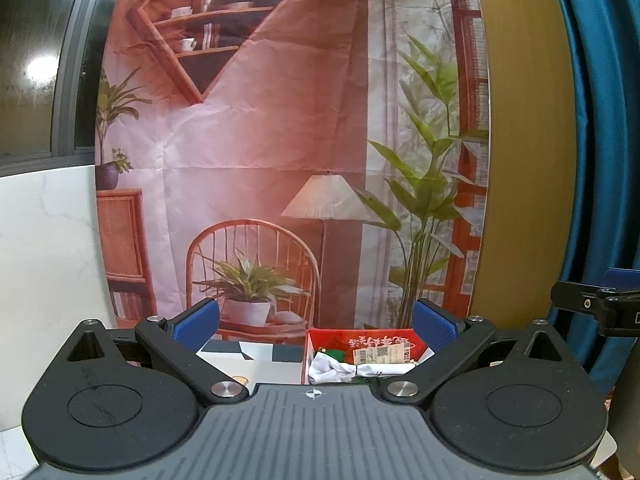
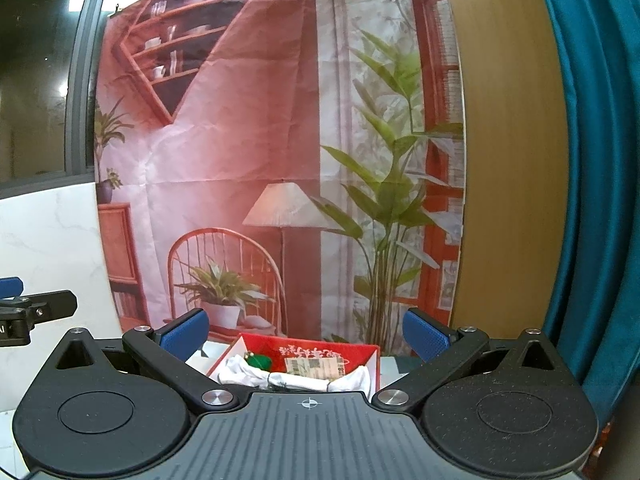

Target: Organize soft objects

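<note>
Left wrist view
- Left tool (image 1: 316,322): I hold it level, spread wide, blue pads (image 1: 198,322) far apart, nothing between them.
- Red box (image 1: 418,346): it stands low in frame, ahead of my left tool and toward its right pad, open at the top, printed characters on the inner wall.
- White cloth (image 1: 340,370): bunched and tied near the middle, it lies inside the red box along the near side.
- Green item (image 1: 335,354): small, soft-looking, tucked behind the white cloth in the box; I cannot tell what it is.
- Printed label (image 1: 382,357): a barcode card stands inside the box, behind the cloth.
- Bench (image 1: 256,372): a light surface carries the box; a patterned sheet lies left of it.
- Right tool (image 1: 600,304): only a black part shows at the right edge; its opening cannot be read here.
- Backdrop (image 1: 260,140): a hanging printed room scene fills the view behind the bench.

Right wrist view
- Right tool (image 2: 306,334): I hold it fully spread, pads empty.
- Red box (image 2: 372,360): centred between my pads, just ahead, white cloth (image 2: 248,376) and green item (image 2: 260,361) inside.
- Left tool (image 2: 36,308): partly visible at the left edge.
- Curtain (image 2: 592,160): teal, at the right.
</note>
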### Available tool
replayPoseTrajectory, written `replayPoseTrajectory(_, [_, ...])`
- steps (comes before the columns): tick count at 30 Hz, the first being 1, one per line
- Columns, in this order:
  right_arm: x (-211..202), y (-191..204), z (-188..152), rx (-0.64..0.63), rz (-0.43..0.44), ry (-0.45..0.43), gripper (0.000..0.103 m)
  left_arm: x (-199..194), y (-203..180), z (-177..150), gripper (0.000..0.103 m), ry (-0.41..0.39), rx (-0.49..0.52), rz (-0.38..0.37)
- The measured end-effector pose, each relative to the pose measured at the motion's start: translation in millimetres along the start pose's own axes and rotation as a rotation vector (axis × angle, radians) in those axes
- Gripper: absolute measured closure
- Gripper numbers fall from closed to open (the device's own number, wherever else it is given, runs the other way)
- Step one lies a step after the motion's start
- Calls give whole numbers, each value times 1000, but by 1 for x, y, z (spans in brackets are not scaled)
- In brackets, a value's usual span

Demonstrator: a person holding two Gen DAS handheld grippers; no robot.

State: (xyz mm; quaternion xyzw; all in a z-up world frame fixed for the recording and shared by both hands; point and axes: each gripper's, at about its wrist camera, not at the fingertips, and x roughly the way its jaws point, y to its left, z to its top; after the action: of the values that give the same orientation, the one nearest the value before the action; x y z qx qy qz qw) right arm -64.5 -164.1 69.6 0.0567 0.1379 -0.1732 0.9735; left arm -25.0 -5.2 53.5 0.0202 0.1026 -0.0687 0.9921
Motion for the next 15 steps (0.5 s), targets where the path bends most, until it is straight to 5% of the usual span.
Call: replayPoseTrajectory(15, [2, -1, -2, 5, -6, 10, 0, -2, 2, 0, 0, -2, 11, 7])
